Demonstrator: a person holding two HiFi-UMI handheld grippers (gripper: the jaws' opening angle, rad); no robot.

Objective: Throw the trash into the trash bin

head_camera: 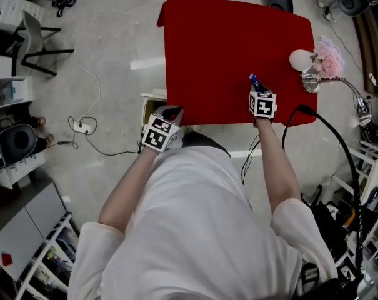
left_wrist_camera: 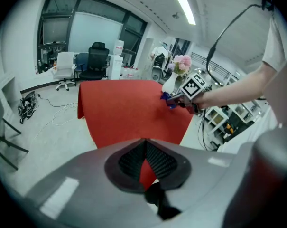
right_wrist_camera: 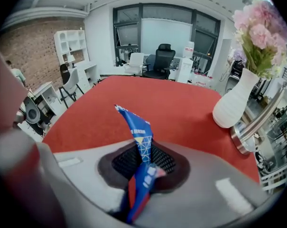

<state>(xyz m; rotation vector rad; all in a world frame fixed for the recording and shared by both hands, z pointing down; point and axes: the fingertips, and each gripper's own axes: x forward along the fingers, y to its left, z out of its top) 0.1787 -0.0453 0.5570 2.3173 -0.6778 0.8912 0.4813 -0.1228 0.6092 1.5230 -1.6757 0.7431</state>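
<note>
Grey concrete floor (head_camera: 107, 74) strewn with cables surrounds a worktop (head_camera: 226, 55) under a smooth red cloth with rounded corners. The right gripper (right_wrist_camera: 143, 158) is clamped on a wrapper (right_wrist_camera: 138, 132): its dark, ribbed fingers (right_wrist_camera: 126, 163) are drawn in almost together, pinching the thin blue foil between the pads. The wrapper is a long, flat, crinkled strip, blue with white print, a yellow patch and a red edge at its near end. Its long axis runs along the fingers. The free end sticks out past the tips, pointing to the far side and upward, with the top corner bent a little to the left. In the head view the wrapper is held over the worktop's near right part, clear of the cloth. A white, smooth, rounded vase (right_wrist_camera: 236, 106) with pink flowers (right_wrist_camera: 259, 37) stands at the worktop's right edge, beside a shiny metal lamp base (right_wrist_camera: 243, 141). The left gripper (left_wrist_camera: 144, 148) hangs off the worktop's near left corner, its ribbed pads closed tip to tip with nothing between them.
</note>
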